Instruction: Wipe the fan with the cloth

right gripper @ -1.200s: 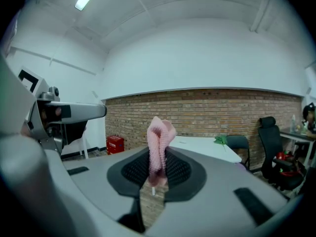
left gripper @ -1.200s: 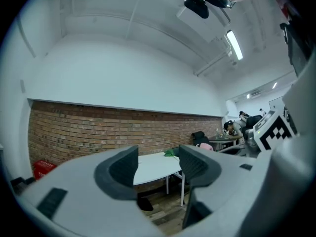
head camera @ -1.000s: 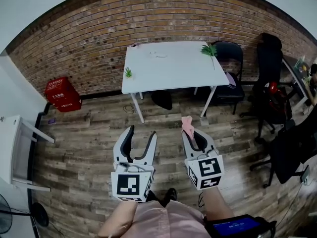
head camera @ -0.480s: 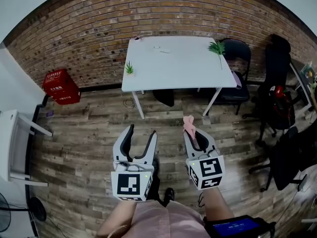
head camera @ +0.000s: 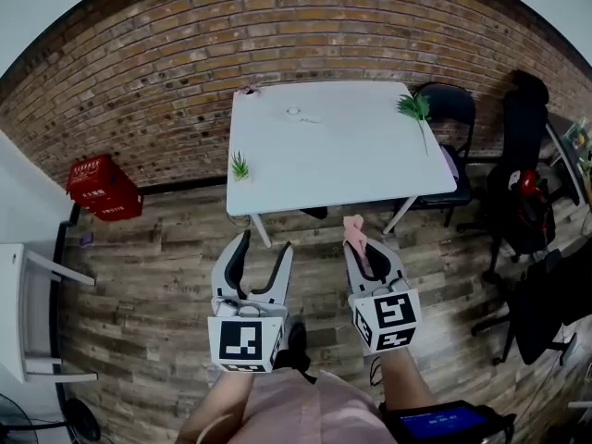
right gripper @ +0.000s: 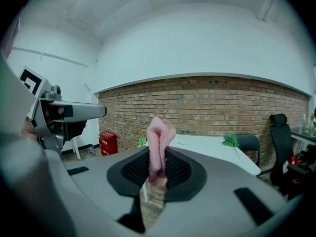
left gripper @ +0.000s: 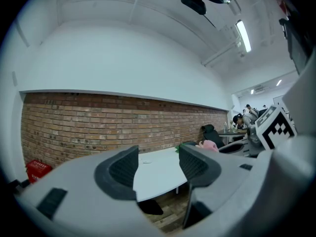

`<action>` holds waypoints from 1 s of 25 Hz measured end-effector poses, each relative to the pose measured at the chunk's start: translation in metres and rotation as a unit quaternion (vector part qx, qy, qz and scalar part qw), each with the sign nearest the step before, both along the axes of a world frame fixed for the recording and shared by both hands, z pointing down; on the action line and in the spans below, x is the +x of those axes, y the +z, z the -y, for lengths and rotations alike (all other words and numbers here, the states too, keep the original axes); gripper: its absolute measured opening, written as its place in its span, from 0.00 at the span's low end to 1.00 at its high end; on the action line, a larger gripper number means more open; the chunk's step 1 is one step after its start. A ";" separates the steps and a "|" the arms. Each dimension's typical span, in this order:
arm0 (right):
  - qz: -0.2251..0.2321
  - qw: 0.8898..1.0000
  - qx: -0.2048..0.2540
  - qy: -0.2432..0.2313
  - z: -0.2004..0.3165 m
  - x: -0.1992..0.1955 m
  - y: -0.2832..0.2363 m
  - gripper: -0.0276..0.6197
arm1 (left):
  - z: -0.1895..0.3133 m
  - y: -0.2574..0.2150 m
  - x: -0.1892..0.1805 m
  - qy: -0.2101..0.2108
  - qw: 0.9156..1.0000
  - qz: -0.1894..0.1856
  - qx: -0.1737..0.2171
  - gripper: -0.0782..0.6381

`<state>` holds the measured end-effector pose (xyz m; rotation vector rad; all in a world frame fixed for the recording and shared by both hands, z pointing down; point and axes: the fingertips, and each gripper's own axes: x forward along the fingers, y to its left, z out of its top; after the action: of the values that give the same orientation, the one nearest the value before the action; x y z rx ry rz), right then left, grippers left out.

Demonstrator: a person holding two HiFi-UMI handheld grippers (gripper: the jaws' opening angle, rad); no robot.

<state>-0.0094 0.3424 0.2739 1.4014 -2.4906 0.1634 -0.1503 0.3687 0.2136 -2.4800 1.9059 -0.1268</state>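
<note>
The pink cloth (right gripper: 159,142) is clamped, folded, between the 2 jaws of my right claw (right gripper: 157,169), and its upper end sticks out past the pads. I hold it in the air over the wooden floor (head camera: 166,276), near the front edge of the white table (head camera: 342,146). My left claw (left gripper: 159,167) is just beside the right one, with its jaws apart and nothing between them; behind the table is the brick wall (head camera: 185,63).
</note>
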 end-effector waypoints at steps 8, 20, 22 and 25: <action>-0.005 1.000 0.024 0.020 0.069 -0.013 -0.022 0.14 | 0.067 -0.016 -0.017 0.015 1.000 -0.008 0.021 0.48; -0.008 0.999 0.004 0.045 0.122 -0.005 -0.001 0.14 | 0.124 0.018 -0.010 0.040 0.999 -0.006 -0.016 0.48; -0.008 0.999 -0.001 0.048 0.132 -0.002 0.005 0.14 | 0.133 0.027 -0.005 0.045 0.999 -0.003 -0.028 0.48; -0.004 0.999 -0.010 0.050 0.153 0.004 0.016 0.14 | 0.153 0.036 0.005 0.054 0.998 0.000 -0.039 0.48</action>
<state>-0.0057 0.1889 0.2900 1.5171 -2.4056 0.2025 -0.1455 0.2157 0.2496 -2.6259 1.7958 -0.2043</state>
